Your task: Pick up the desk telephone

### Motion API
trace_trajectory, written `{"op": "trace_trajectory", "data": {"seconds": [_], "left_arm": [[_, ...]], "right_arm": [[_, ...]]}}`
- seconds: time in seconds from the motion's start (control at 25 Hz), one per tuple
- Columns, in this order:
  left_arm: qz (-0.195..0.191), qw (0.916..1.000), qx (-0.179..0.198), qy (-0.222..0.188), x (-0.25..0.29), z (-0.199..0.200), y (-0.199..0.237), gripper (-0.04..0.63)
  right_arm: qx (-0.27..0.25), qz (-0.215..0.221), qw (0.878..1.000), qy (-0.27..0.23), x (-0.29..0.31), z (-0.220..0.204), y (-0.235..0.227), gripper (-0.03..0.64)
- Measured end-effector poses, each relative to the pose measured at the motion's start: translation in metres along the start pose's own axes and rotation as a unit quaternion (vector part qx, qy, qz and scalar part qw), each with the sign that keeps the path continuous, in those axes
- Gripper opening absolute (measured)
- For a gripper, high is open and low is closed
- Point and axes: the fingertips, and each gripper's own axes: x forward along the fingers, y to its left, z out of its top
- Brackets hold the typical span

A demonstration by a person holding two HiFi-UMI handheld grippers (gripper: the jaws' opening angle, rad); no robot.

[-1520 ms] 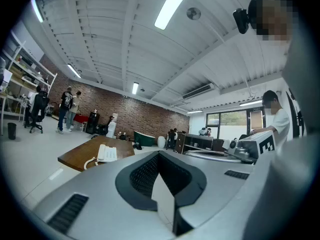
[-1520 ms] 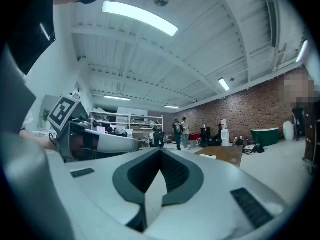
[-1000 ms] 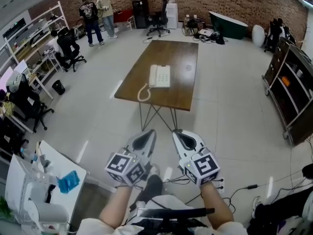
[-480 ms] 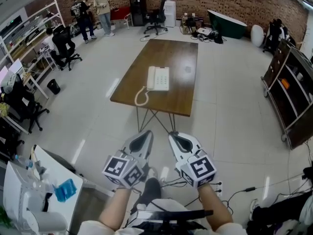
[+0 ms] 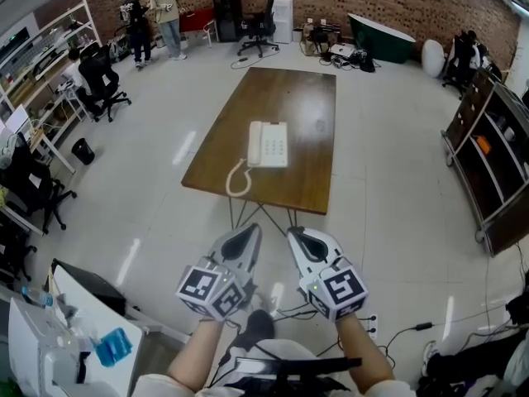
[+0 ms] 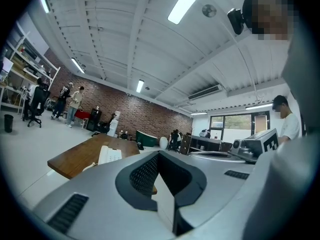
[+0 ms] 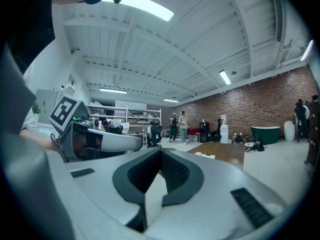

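A white desk telephone [image 5: 269, 144] with a coiled cord [image 5: 237, 179] lies on a brown wooden table [image 5: 306, 106] ahead of me. It shows small in the left gripper view [image 6: 109, 154] and only as a white sliver in the right gripper view [image 7: 205, 155]. My left gripper [image 5: 243, 238] and right gripper [image 5: 304, 240] are side by side, short of the table's near edge and pointing toward it. Both are shut and hold nothing.
Shelving [image 5: 33, 48] and office chairs [image 5: 97, 77] line the left side. A dark shelf unit [image 5: 488, 155] stands at the right. Two people [image 5: 149, 11] stand at the far left by the brick wall. Cables and a power strip [image 5: 372, 325] lie on the floor near my feet.
Both grippers have moved forward together toward the table, which now sits closer in the head view. Their jaws stayed shut.
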Motion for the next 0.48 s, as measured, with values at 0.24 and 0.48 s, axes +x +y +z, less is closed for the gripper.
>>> {"op": "trace_trajectory", "data": {"seconds": [0.24, 0.48], "left_arm": [[-0.001, 1.0, -0.009, 0.003, 0.023, 0.005, 0.035, 0.0], [-0.008, 0.9998, -0.015, 0.011, 0.04, 0.008, 0.068, 0.0]], "right_arm": [[-0.001, -0.003, 1.0, 0.008, 0.037, 0.004, -0.014, 0.005], [0.003, -0.014, 1.0, 0.015, 0.072, 0.005, -0.024, 0.005]]}}
